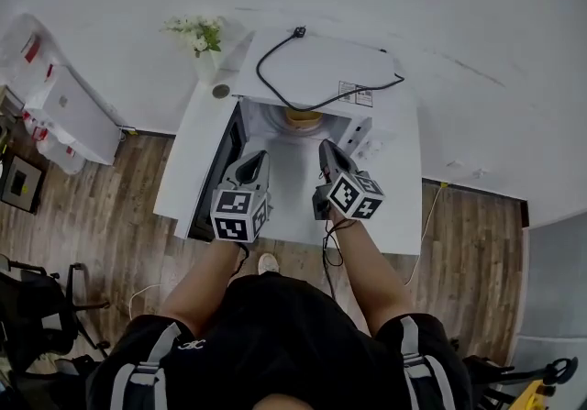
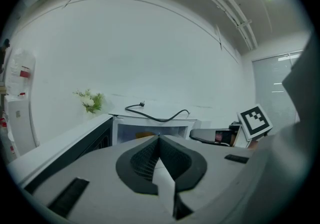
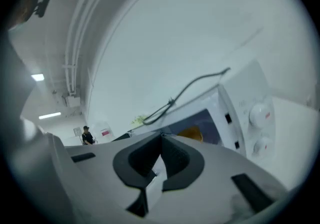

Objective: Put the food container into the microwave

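Observation:
The white microwave (image 1: 321, 64) stands on a white table (image 1: 404, 206) with its door (image 1: 215, 170) swung open to the left. The food container (image 1: 303, 117), orange-yellow, sits inside the cavity; it also shows in the left gripper view (image 2: 145, 135) and the right gripper view (image 3: 192, 132). My left gripper (image 1: 261, 157) and right gripper (image 1: 326, 144) hover side by side just in front of the opening, both pointing at it. Each is shut with nothing between its jaws. The left gripper's tip (image 2: 159, 138) and the right gripper's tip (image 3: 161, 138) lie short of the cavity.
A black power cable (image 1: 303, 78) lies coiled on the microwave's top. A small vase of flowers (image 1: 197, 32) stands at the table's back left corner. The microwave's knobs (image 3: 260, 114) are on its right side. Wood floor surrounds the table.

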The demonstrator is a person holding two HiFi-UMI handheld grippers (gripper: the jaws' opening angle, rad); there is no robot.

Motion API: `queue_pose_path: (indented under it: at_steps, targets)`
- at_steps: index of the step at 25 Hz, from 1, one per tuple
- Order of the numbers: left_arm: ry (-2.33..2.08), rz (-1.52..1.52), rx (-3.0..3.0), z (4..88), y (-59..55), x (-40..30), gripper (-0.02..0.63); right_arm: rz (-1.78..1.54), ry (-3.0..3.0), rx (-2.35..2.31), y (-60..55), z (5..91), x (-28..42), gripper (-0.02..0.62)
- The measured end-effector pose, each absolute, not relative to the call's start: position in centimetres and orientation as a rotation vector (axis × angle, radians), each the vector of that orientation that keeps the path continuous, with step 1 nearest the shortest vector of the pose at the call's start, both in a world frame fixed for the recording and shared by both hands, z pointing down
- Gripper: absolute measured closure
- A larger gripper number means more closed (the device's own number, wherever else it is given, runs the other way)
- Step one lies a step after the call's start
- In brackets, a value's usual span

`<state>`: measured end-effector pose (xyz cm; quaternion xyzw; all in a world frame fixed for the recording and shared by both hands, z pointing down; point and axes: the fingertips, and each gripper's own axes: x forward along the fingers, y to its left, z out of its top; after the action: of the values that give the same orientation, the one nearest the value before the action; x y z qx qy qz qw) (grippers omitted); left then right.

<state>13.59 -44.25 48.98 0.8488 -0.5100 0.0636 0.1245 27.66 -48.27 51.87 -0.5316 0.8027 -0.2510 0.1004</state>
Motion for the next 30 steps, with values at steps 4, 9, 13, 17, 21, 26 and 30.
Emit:
queue_pose_path:
  at_steps: [4,9,13,17,21,26,30]
  targets:
    - [-1.489,0.145,2.500,47.2,-42.7,14.4,0.600,-0.297,2.471,-1.741,-45.1,46.0,28.9,0.595]
    - [-1.490,0.109,2.546,45.1,-40.7,15.5,0.600,-0.007,2.436,-1.862,-40.7,42.0,30.7,0.597]
    - [-1.482,0.137,2.574,45.2,-39.2,16.2,0.600,-0.027,2.419,-1.923,-38.6,43.2,31.4,0.597]
    - [-1.492,0.158,2.567,45.5,-38.4,16.4,0.600,-0.034,2.427,-1.923,-38.0,43.6,31.2,0.597]
    - [-1.530,0.164,2.531,45.7,-38.2,15.9,0.600,-0.046,2.434,-1.894,-37.6,43.5,30.6,0.597]
    - [-1.538,0.150,2.519,45.5,-37.7,15.8,0.600,-0.049,2.455,-1.871,-37.0,43.5,30.1,0.597]
    - [-1.537,0.148,2.526,45.6,-37.5,16.0,0.600,-0.044,2.459,-1.863,-37.0,43.7,30.1,0.597]
